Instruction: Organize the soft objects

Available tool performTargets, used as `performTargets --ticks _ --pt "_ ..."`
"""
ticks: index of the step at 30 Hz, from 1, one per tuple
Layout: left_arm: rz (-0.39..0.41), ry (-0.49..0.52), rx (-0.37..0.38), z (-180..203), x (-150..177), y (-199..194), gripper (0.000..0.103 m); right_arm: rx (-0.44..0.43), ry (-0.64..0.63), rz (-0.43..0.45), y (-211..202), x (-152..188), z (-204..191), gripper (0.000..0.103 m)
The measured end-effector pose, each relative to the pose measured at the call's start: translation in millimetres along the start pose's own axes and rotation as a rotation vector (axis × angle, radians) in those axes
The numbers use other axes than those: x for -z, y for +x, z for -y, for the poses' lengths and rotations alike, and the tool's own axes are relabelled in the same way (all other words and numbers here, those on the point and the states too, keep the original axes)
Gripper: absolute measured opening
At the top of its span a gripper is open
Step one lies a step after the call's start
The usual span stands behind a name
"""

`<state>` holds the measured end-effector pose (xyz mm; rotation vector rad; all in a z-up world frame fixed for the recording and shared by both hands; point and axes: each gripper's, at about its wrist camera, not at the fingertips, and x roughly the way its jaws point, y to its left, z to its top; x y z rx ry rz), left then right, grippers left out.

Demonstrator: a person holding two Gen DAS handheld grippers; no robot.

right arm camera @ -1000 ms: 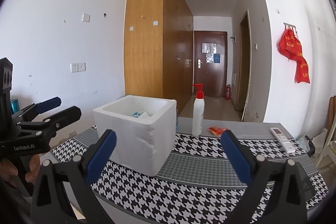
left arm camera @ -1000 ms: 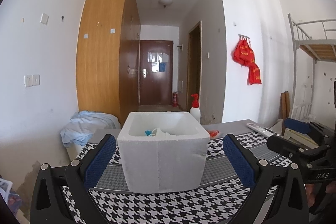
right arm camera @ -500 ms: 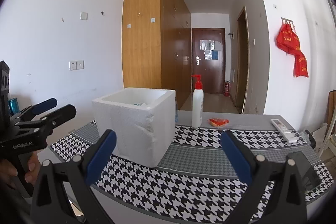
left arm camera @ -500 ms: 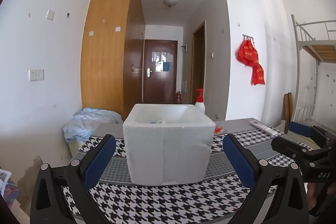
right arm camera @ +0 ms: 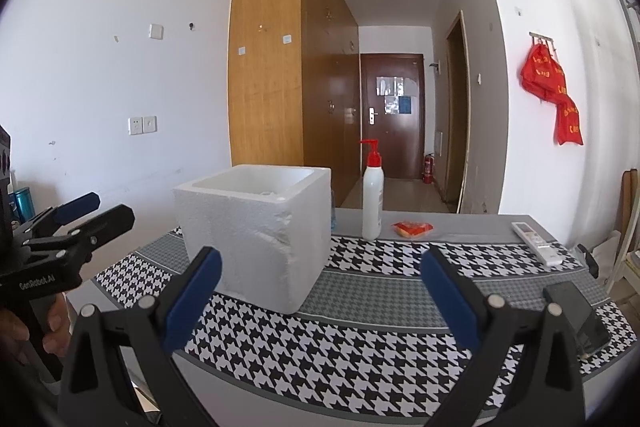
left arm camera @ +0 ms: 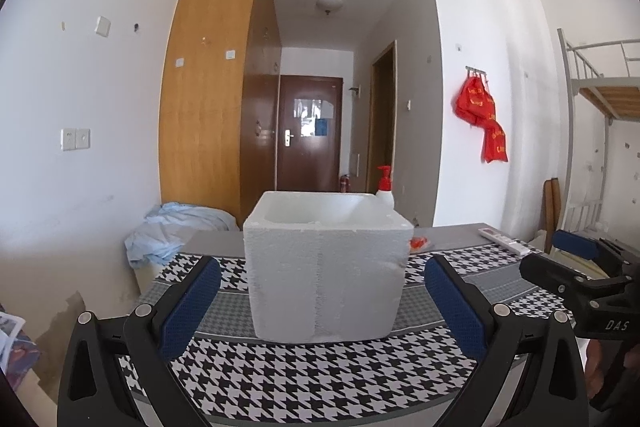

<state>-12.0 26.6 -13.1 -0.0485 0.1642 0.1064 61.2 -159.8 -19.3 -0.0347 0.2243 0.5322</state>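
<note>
A white foam box (left arm camera: 326,267) stands on the houndstooth table mat (left arm camera: 320,375); it also shows in the right wrist view (right arm camera: 256,231). Its inside is mostly hidden from this low angle; a bit of something white shows at the rim (right arm camera: 267,193). My left gripper (left arm camera: 322,299) is open and empty, level with the box's near wall. My right gripper (right arm camera: 320,291) is open and empty, to the right of the box. Each gripper shows in the other's view: the right gripper (left arm camera: 576,259) and the left gripper (right arm camera: 76,215).
A white pump bottle with a red top (right arm camera: 372,203) stands behind the box. A red packet (right arm camera: 413,228), a white remote (right arm camera: 536,237) and a dark phone (right arm camera: 576,315) lie on the table at right. Blue cloth (left arm camera: 176,231) is heaped left of the table.
Both grippers have dropped lower and tilted up, so the items inside the box are now hidden behind its rim. Both grippers stay open.
</note>
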Motion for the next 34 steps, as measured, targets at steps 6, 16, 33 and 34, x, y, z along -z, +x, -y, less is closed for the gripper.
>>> performTargets --ticks 6,16,33,34 --pt "-0.003 0.009 -0.001 2 0 -7 0.102 0.002 -0.003 0.005 -8 1 -2 0.101" --pt "-0.001 0.014 0.018 5 1 -13 0.102 0.005 -0.003 0.01 -11 1 -1 0.101" --pt "-0.002 0.016 0.022 5 3 -11 0.102 -0.001 -0.01 -0.002 -8 2 -2 0.101" --pt "0.001 0.013 0.021 4 3 -12 0.102 -0.002 -0.01 -0.002 -8 2 -3 0.101"
